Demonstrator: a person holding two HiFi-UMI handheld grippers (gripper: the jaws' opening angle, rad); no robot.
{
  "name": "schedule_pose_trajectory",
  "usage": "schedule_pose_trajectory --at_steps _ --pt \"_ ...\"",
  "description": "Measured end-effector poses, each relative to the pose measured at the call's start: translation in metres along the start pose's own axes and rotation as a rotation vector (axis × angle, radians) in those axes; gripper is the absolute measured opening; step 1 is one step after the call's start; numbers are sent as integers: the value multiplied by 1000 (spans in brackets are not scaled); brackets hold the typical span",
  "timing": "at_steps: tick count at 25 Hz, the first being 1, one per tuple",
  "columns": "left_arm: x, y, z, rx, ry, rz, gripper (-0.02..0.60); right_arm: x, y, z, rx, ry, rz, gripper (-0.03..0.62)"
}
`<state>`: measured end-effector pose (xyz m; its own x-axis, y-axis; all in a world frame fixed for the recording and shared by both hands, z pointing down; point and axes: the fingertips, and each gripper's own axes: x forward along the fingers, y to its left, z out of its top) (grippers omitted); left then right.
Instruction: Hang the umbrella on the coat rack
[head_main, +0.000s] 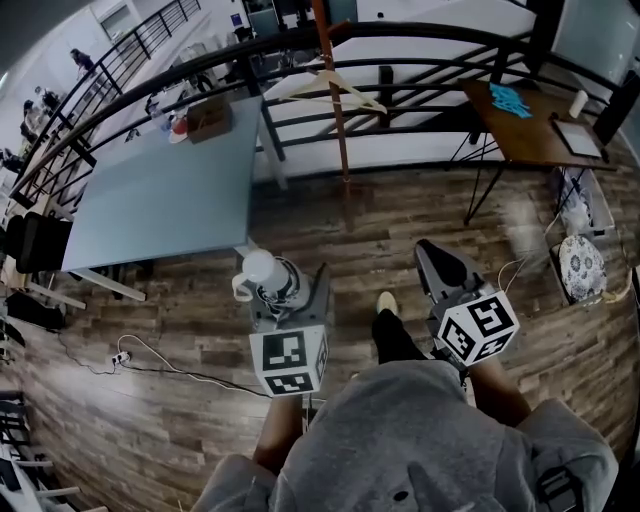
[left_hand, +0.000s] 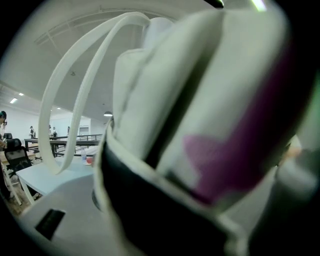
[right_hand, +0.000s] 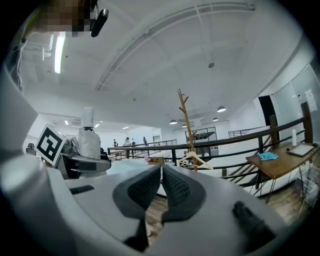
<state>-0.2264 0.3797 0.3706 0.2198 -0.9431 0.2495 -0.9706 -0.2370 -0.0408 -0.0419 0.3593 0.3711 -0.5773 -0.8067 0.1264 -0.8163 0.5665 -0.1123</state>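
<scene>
Folded white-and-purple umbrella (left_hand: 215, 100) fills the left gripper view, clamped upright between the jaws of the left gripper (head_main: 272, 292), its wrist strap (left_hand: 70, 105) looping free to one side. The right gripper (right_hand: 161, 175) has its jaws pressed together on nothing and is carried level beside the left one. Judged from this, the pick-up is done while the carry and the hanging remain: the umbrella is in hand, well apart from the coat rack (head_main: 335, 100), a slim wooden pole with upturned pegs standing against the black railing (head_main: 420, 60) at the far side of the plank floor (head_main: 380, 220). A wooden hanger (head_main: 325, 85) already hangs on the rack, so the strap probably needs a free peg. The floor between the person and the rack looks open. The pale blue counter (head_main: 165, 190), bearing a cardboard box (head_main: 208, 118), stands just left of the path, and a brown desk (head_main: 530, 125) on thin legs stands to the right. A cable (head_main: 170, 365) trails over the floor on the near left, away from the path.
</scene>
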Motion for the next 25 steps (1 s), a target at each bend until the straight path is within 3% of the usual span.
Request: schedule_pose_trajectory --at_steps 14,25 --pt "137 26 16 1 48 -7 298 113 -90 7 40 23 -6 26" --pt "239 34 52 -7 60 -8 298 191 -154 33 49 43 21 26"
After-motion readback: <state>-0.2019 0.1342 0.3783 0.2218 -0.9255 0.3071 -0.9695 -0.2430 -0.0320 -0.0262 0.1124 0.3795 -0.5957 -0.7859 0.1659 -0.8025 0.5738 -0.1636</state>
